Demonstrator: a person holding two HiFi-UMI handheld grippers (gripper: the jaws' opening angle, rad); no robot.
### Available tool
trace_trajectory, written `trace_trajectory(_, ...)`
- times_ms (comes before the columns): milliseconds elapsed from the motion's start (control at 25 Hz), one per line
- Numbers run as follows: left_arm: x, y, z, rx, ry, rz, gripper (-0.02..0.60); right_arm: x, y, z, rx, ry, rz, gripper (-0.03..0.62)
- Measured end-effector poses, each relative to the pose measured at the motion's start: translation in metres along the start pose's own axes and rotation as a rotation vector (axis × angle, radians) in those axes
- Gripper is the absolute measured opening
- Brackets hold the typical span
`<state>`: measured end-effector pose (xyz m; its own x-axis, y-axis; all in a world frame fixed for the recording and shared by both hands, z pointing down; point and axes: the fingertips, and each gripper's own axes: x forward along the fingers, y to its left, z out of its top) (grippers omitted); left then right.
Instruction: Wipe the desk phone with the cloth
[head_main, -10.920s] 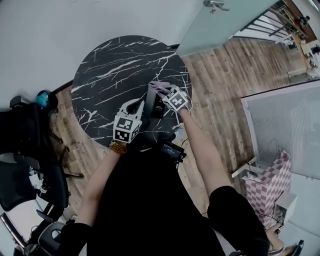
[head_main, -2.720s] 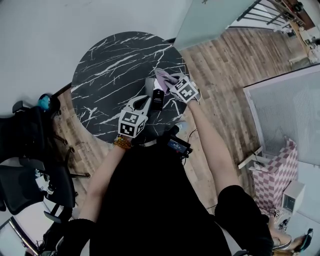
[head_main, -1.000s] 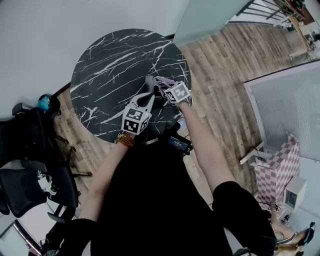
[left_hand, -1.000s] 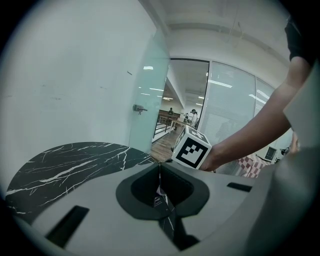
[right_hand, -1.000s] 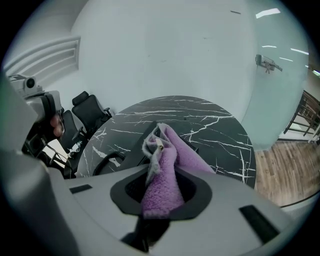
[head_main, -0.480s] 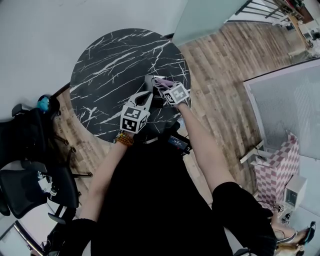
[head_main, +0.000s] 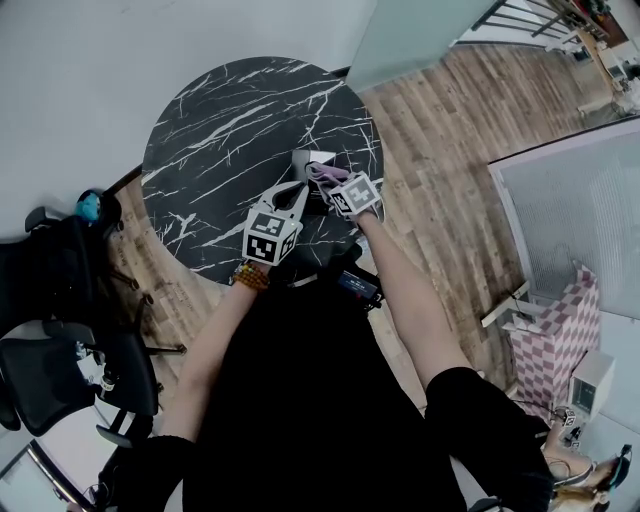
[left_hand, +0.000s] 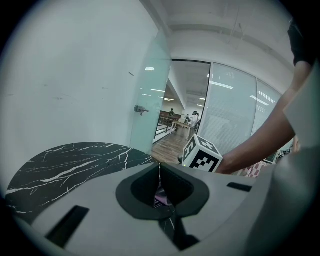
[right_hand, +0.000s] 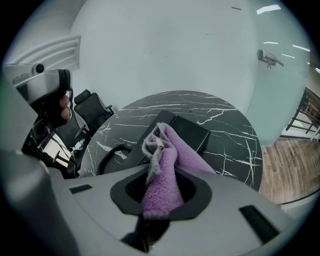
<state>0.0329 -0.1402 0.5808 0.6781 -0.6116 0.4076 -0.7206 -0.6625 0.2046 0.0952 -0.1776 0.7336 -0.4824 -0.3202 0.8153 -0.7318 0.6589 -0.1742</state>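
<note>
The right claw (right_hand: 161, 172) is clenched on a purple fleece cloth (right_hand: 172, 145); the cloth bunches up out of the jaws and its free end hangs over the near edge of the black desk phone (right_hand: 189, 131); whether it presses on the phone or only overlaps it in view cannot be told. The phone lies flat on the table (right_hand: 227, 125), just beyond the right claw, a little to its right; a coiled black cord (right_hand: 111, 152) curls off the phone's left side. Any print on the phone is too small to read.

The left claw (left_hand: 160, 169) is closed, its jaws meeting in a thin line with nothing pinched between them; a sliver of purple shows through the gap lower down, behind the jaws. Just to its right sits the right claw's cube (left_hand: 202, 155), printed with black-and-white square markers, and behind that the person's forearm (left_hand: 255, 145).

In the head view both claws are close together over the right, near part of the round, black, white-veined marble table; the left claw points at the phone from the person's side. A frosted glass door (left_hand: 147, 107) with a metal handle stands beyond the table; a black office chair (right_hand: 92, 112) stands to the left.
</note>
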Motion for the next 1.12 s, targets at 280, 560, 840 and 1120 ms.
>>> trace_trajectory(280, -0.001, 0.003, -0.001, -0.005, -0.005, 0.002, 0.020, 0.004, 0.011, -0.011, -0.022, 0.022, 0.012, 0.077)
trace_trajectory(560, -0.001, 0.003, 0.000, -0.011, -0.006, 0.002, 0.020, 0.005, 0.018, -0.020, -0.025, 0.039, 0.021, 0.077)
trace_trajectory(840, -0.001, 0.001, -0.001, -0.004, -0.002, -0.001, 0.020, 0.004, 0.023, -0.025, -0.031, 0.050, 0.027, 0.077)
trace_trajectory(1120, -0.001, 0.002, -0.001, -0.005, -0.003, 0.001, 0.020, 0.006, 0.028, -0.031, -0.031, 0.057, 0.030, 0.077)
